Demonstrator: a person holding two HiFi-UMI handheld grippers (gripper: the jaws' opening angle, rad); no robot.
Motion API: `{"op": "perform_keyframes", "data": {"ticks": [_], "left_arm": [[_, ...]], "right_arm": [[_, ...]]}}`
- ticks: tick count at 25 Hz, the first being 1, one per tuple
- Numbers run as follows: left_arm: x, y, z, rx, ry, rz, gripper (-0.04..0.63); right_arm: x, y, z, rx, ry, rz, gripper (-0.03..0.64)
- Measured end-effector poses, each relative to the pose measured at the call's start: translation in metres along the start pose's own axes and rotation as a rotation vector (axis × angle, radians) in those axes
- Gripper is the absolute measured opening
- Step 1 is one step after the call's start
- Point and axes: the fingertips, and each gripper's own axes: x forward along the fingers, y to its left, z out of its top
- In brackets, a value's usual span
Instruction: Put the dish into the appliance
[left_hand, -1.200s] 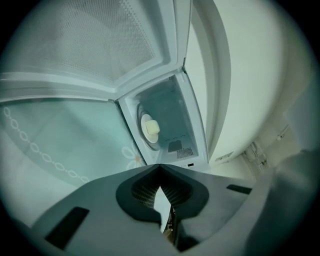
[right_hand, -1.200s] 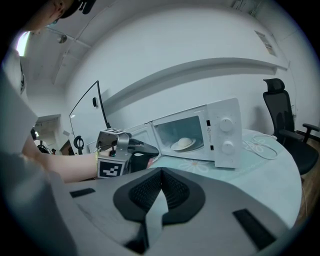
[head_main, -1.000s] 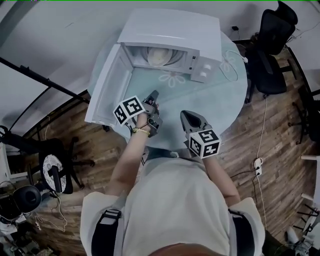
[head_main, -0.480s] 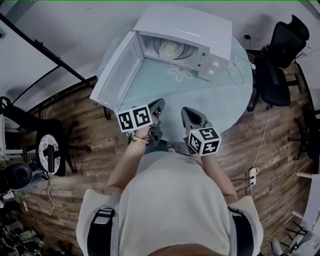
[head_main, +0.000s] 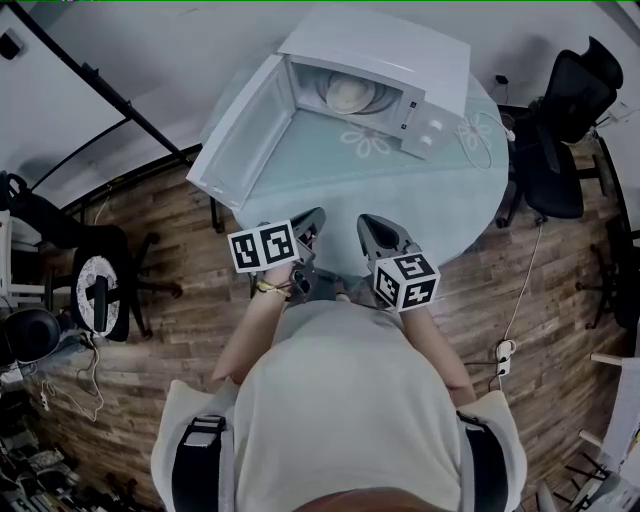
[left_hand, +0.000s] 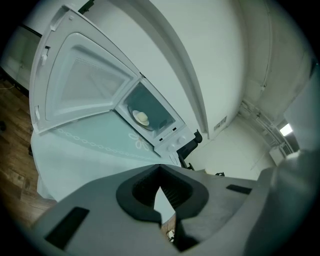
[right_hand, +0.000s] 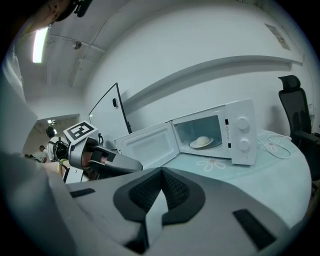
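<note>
Head view, dish (head_main: 350, 96) flat inside open microwave (head_main: 395, 42)

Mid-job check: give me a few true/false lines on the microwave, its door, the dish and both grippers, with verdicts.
The microwave door is shut. False: it stands wide open.
The dish sits inside the microwave. True.
The left gripper holds the dish. False: its fingers are together on nothing, back from the microwave.
The right gripper is empty. True.
The microwave stands on the floor. False: it stands on the table.
</note>
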Motion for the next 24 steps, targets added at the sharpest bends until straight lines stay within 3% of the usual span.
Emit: {"op": "perform_keyframes", "data": {"ticks": [24], "left_arm": [[-0.002, -0.005, -0.013, -0.014, 0.003, -0.031, 0.009]], "right_arm": [[-0.004, 0.011, -0.007, -0.046, 0.016, -0.002, 0.006]]}}
